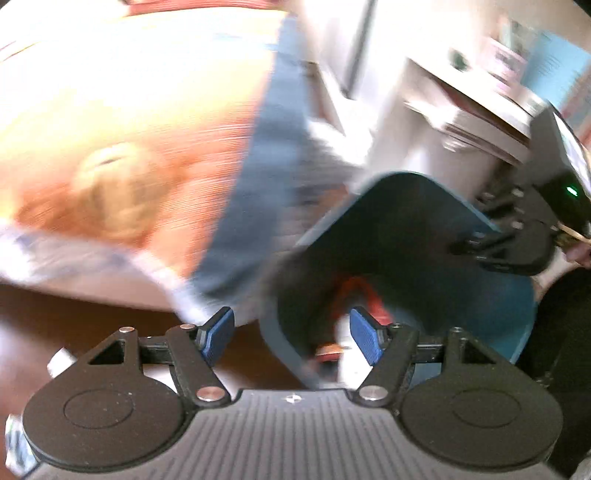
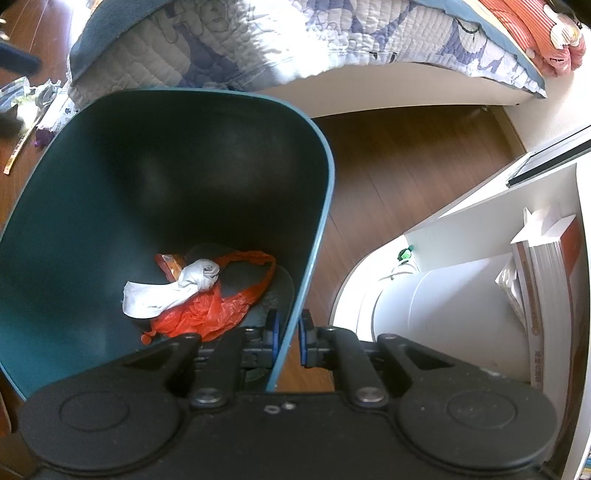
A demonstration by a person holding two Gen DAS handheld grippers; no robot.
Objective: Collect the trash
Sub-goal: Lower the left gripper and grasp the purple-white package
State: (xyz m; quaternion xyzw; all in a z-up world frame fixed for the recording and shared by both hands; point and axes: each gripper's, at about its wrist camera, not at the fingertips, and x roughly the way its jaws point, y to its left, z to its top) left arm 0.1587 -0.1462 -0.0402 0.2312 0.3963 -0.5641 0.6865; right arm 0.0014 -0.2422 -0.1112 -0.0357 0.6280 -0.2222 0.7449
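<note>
On a bedroom floor of dark wood, the wall of a teal bin (image 2: pixel 55 206) is pinched at its rim between the narrow-set blue pads of the right gripper (image 2: pixel 289 341), one pad inside the bin and one outside. At the bottom of the bin, a knotted white cloth or tissue (image 2: pixel 173 288) is seen lying on a crumpled orange plastic bag (image 2: pixel 207 310), with a brown wrapper (image 2: pixel 170 264) just behind them.

The left gripper (image 1: pixel 291 334) is held with its pads spread wide and nothing between them; its view is heavily blurred. Just ahead of it the same bin (image 1: pixel 413 221) is seen, tilted toward the camera, with a smear of orange visible inside. The right gripper (image 1: pixel 480 247) is shown at the bin's far rim, its body lit by a small green light.

Beyond the bin, more litter (image 2: pixel 33 110) is scattered on the floor (image 2: pixel 399 155) at the left, beside the foot of a bed. The bed is covered by a quilt (image 2: pixel 295 33) in white and blue, with a striped orange pillow (image 2: pixel 532 26) at its far end. To the right, a white shelf unit (image 2: pixel 480 206) is seen, holding upright books (image 2: pixel 546 266) and a white cylindrical object.
</note>
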